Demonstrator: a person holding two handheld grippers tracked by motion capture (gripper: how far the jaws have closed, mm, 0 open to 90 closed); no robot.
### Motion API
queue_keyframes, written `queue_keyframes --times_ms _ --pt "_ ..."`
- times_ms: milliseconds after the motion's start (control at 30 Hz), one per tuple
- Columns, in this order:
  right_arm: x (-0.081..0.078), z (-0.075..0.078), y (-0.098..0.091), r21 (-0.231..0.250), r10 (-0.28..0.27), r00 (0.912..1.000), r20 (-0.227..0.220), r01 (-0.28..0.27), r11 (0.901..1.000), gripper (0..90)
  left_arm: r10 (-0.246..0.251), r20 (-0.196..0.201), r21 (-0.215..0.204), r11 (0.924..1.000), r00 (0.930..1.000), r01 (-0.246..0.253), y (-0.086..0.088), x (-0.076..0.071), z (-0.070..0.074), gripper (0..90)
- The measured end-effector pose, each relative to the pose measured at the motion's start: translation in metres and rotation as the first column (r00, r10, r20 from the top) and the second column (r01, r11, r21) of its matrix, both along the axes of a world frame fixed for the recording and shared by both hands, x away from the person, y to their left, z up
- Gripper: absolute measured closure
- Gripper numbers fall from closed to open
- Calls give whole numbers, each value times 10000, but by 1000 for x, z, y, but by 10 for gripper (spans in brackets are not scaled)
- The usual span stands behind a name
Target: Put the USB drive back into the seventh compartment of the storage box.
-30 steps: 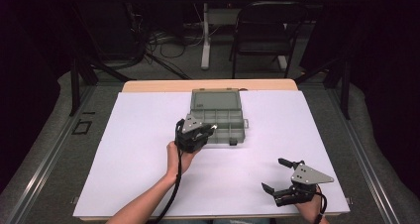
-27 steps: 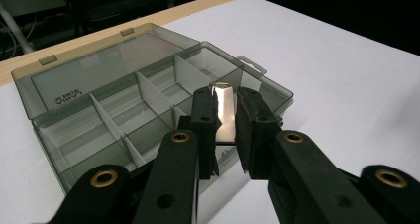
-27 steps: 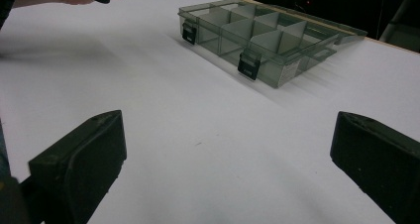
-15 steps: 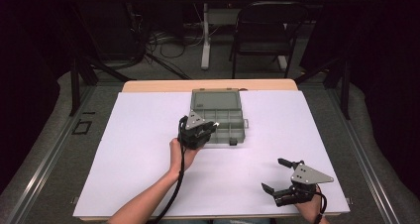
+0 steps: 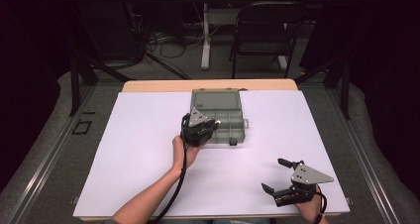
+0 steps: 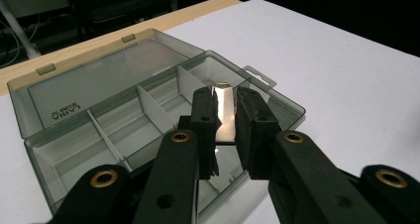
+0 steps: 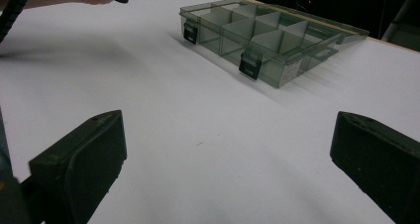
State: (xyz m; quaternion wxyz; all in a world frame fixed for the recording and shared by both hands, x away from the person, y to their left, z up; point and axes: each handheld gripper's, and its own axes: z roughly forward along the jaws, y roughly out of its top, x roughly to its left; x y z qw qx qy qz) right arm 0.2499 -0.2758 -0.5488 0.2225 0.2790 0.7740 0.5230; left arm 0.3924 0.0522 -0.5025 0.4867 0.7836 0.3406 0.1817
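- Since a second ago the left gripper has moved a little forward, from just short of the organizer box's near-left corner to over its front row of compartments; the right gripper has kept its place near the table's near-right corner.
- The left gripper's jaws are closed on a small shiny metal piece, pinched upright between the pads; I judge the piece is being carried to a compartment and is about to be set down.
- In the left gripper view the piece hangs above the box's near row, by a white divider; I cannot tell exactly which compartment lies beneath it.
- The box sits at the middle of the table's far edge, its lid laid open flat behind.
- The right gripper's jaws stand wide apart with nothing between them, well apart from the box.
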Motion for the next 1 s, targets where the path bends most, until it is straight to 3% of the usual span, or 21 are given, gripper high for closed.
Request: queue_keyframes --times_ms 1000 --pt "0 0 -1 -21 -7 10000 1 7 10000 4 118 -131 9 9999 9998 -117 -16 12 -6 786"
